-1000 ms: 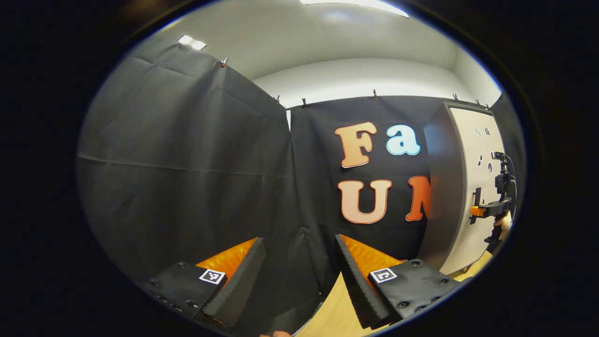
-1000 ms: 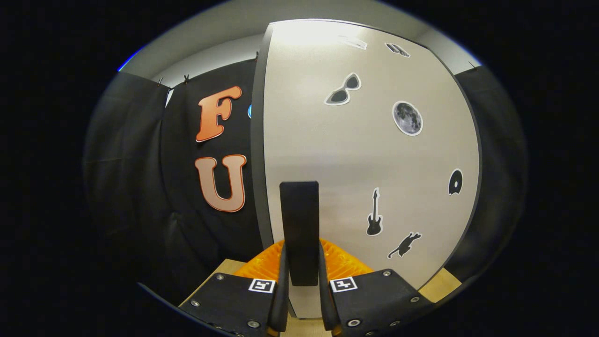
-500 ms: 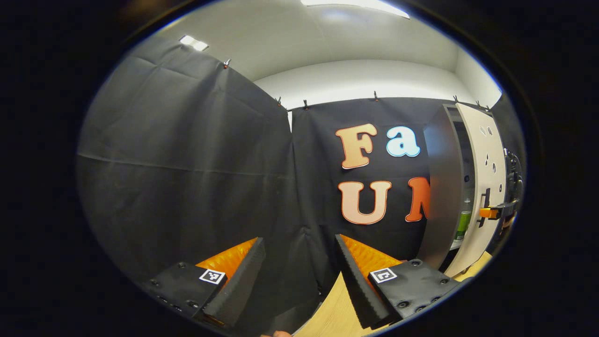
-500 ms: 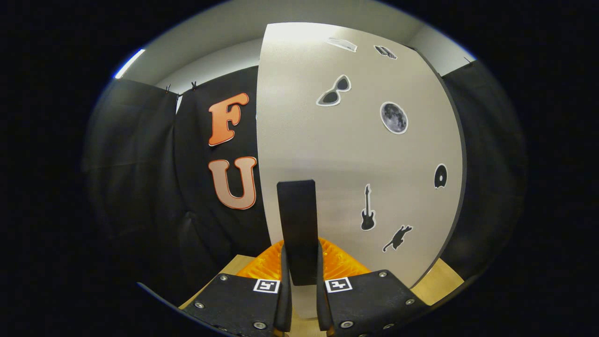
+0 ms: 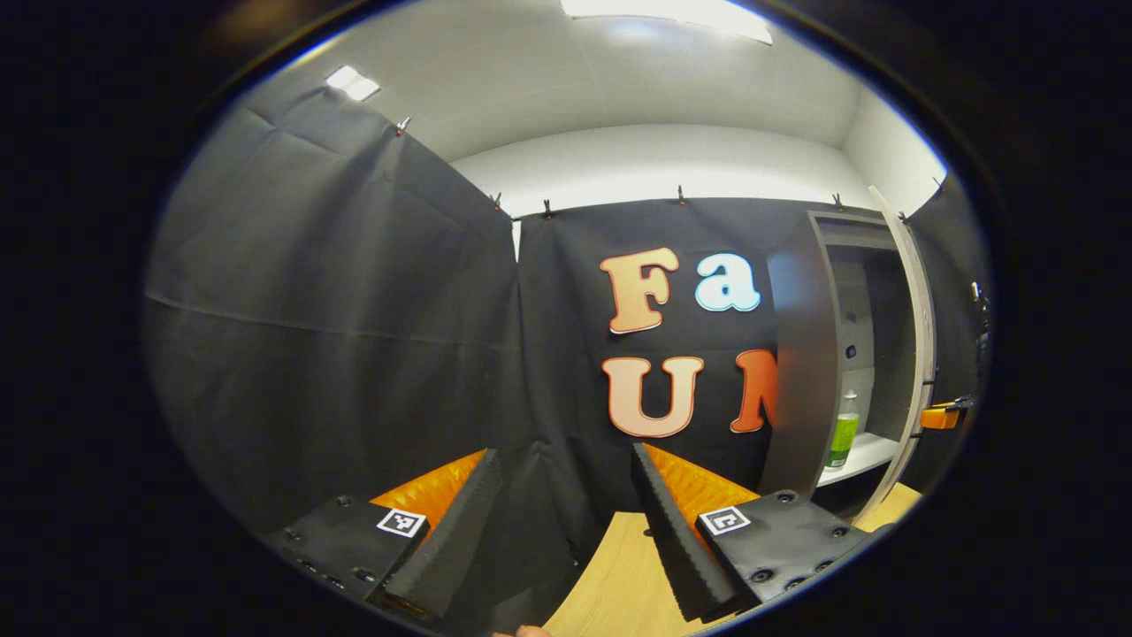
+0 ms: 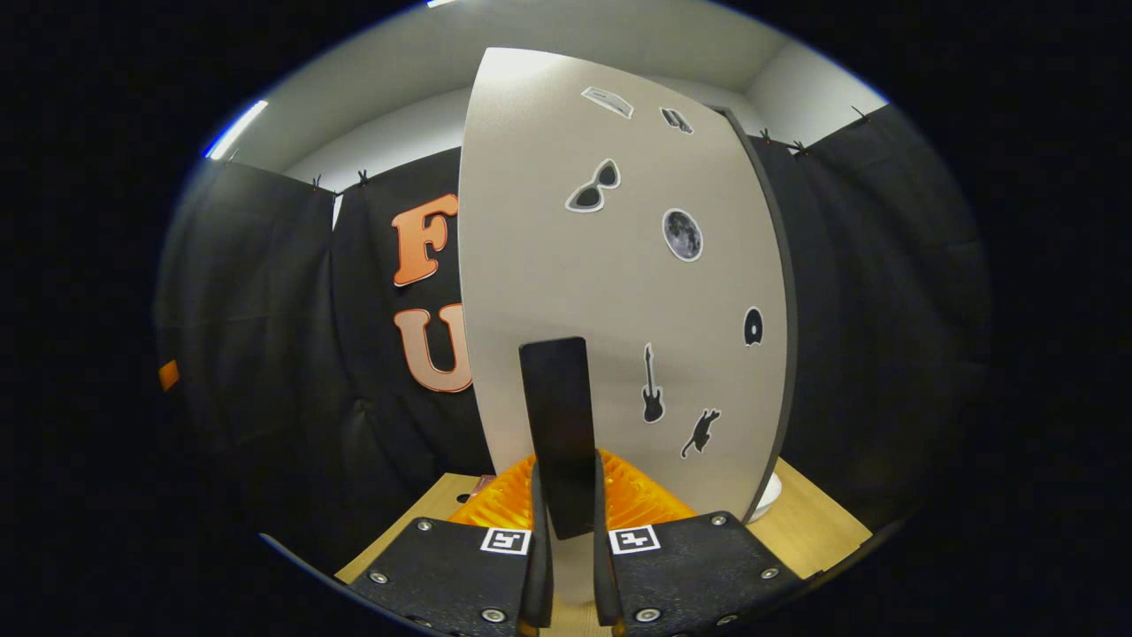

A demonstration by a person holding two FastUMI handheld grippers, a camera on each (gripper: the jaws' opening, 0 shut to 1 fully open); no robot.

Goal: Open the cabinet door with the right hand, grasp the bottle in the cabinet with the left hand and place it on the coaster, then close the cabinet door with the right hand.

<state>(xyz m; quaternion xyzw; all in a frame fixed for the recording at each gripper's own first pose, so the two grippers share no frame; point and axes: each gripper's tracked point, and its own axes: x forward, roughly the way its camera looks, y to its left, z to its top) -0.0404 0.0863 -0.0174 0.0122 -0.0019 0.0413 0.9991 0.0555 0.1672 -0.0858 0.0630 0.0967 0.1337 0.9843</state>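
Wooden bench (image 5: 619,575) runs along the bottom of the left gripper view, and above it the left gripper (image 5: 566,522) hangs with its jaws spread wide and nothing between them, well apart from the cabinet (image 5: 800,354). Further right, the cabinet stands open: inside, a green bottle (image 5: 843,435) stands upright on a white shelf (image 5: 871,449), untouched. The door (image 5: 915,327) shows edge-on at the far right.

Over in the right gripper view, the right gripper (image 6: 564,553) has its jaws pinched on the dark door handle (image 6: 557,425), holding the pale, sticker-covered door swung out.

So, by my reading, step one looks about done. Left to do: the left-hand reach for the bottle, setting it on the coaster, which I cannot pick out, and closing the door.
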